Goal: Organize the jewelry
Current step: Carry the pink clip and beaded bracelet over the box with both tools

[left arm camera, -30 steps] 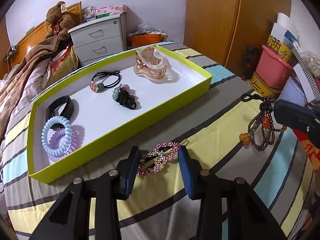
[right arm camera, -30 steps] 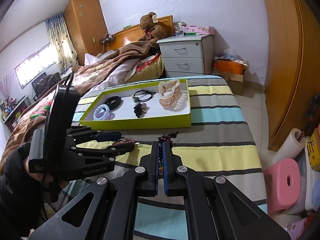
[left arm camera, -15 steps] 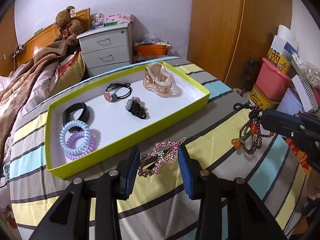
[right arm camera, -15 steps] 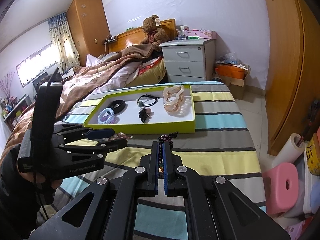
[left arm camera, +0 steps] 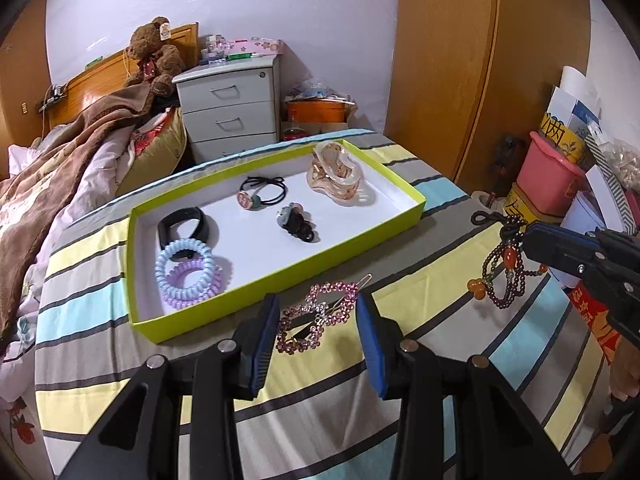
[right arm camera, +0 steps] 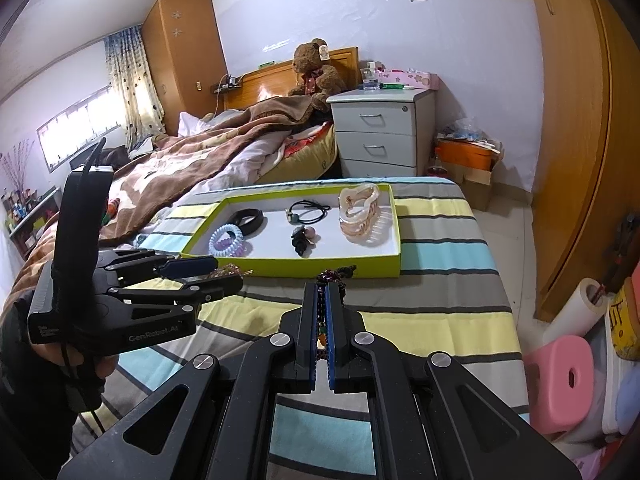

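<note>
Left wrist view: left gripper (left arm camera: 316, 320) jaws apart astride pink hair clip (left arm camera: 320, 318) on striped bed, tray (left arm camera: 276, 280) at 12 o'clock; right gripper (right arm camera: 320, 320) jaws clamped on bead bracelet (left arm camera: 504, 268) at 3 o'clock.

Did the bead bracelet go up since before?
Yes. The bracelet, pinched in the right tongs, now hangs above the striped bedspread instead of lying on it.

Pale lilac walls (right arm camera: 280, 8) enclose the bedroom. A grey three-drawer nightstand (right arm camera: 382, 132) stands beside the wooden headboard (right arm camera: 256, 88), where a brown teddy bear (right arm camera: 316, 68) sits. A tall orange-wood wardrobe (left arm camera: 444, 60) fills the right side. Daylight enters a curtained window (right arm camera: 80, 128); a pink plastic stool (right arm camera: 560, 376) stands on the tiled floor (right arm camera: 508, 208).
</note>
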